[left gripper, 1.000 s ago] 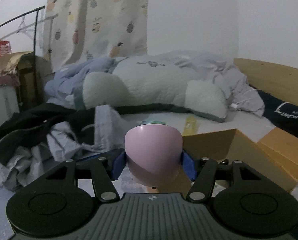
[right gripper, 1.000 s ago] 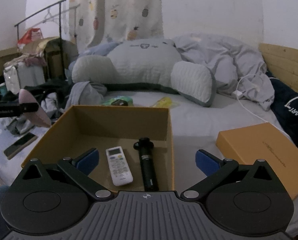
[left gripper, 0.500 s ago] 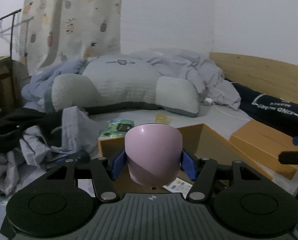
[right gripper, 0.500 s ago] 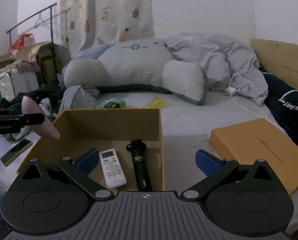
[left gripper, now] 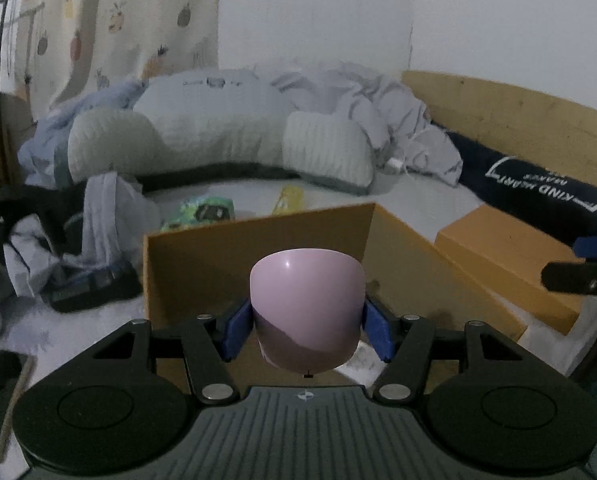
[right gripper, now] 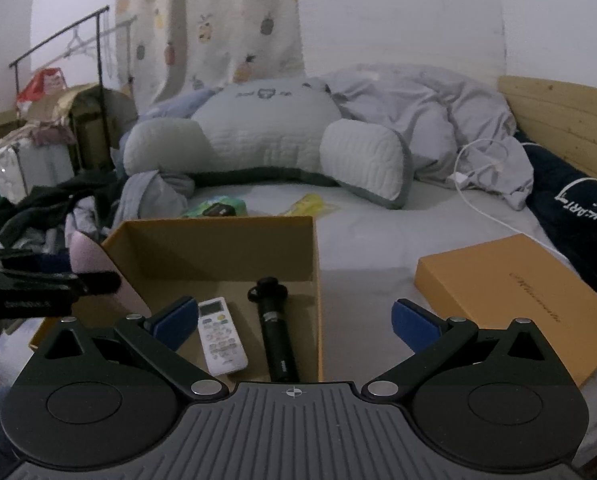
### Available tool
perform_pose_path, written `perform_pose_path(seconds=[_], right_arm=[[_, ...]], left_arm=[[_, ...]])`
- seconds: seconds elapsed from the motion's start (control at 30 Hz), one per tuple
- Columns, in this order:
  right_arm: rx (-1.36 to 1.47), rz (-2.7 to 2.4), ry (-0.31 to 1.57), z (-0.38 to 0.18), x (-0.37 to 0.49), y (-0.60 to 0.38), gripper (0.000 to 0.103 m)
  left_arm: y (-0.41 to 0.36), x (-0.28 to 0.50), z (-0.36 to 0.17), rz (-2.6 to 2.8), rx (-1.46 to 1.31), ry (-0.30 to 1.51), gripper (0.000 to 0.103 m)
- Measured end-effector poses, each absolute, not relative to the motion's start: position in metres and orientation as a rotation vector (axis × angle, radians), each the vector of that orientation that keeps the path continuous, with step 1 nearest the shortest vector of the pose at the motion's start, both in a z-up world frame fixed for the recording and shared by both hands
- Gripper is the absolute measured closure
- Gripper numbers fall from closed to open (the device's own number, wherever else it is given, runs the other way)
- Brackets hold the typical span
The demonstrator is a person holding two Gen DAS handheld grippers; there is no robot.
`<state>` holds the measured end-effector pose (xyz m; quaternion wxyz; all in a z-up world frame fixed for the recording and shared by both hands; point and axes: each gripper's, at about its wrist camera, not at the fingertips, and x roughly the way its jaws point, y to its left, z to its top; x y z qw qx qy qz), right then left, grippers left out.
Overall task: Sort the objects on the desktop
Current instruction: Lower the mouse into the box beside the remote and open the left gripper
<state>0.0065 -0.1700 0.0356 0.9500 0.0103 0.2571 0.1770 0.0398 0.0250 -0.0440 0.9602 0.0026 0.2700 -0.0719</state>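
Observation:
My left gripper (left gripper: pixel 306 330) is shut on a pink cup (left gripper: pixel 307 308) and holds it over the near left edge of the open orange box (left gripper: pixel 258 244). In the right wrist view the pink cup (right gripper: pixel 88 258) shows at the box's left wall (right gripper: pixel 218 244). Inside the box lie a white remote (right gripper: pixel 220 336) and a black flashlight (right gripper: pixel 276 328). My right gripper (right gripper: pixel 294 324) is open and empty, above the box's near right side.
The orange box lid (right gripper: pixel 514 300) lies on the bed to the right. A large grey cushion (right gripper: pixel 258 140), a crumpled duvet (right gripper: pixel 438 120), a green packet (right gripper: pixel 216 208) and a yellow packet (right gripper: pixel 310 204) lie behind the box. Clothes (right gripper: pixel 58 208) pile at the left. A phone (left gripper: pixel 90 290) lies left of the box.
My left gripper has swung right with the pink cup, from beside the box to over its left edge. The right gripper has stayed open and drifted slightly.

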Motion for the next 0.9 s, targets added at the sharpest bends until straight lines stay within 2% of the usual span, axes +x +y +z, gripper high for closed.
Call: perform_pose_path(seconds=[0.9], right_arm=[[0.019,0.350,0.543,0.035,0.011,-0.168,0.000]], left_arm=[[0.028,0.092,-0.084,-0.090,-0.021,0.846,0.043]])
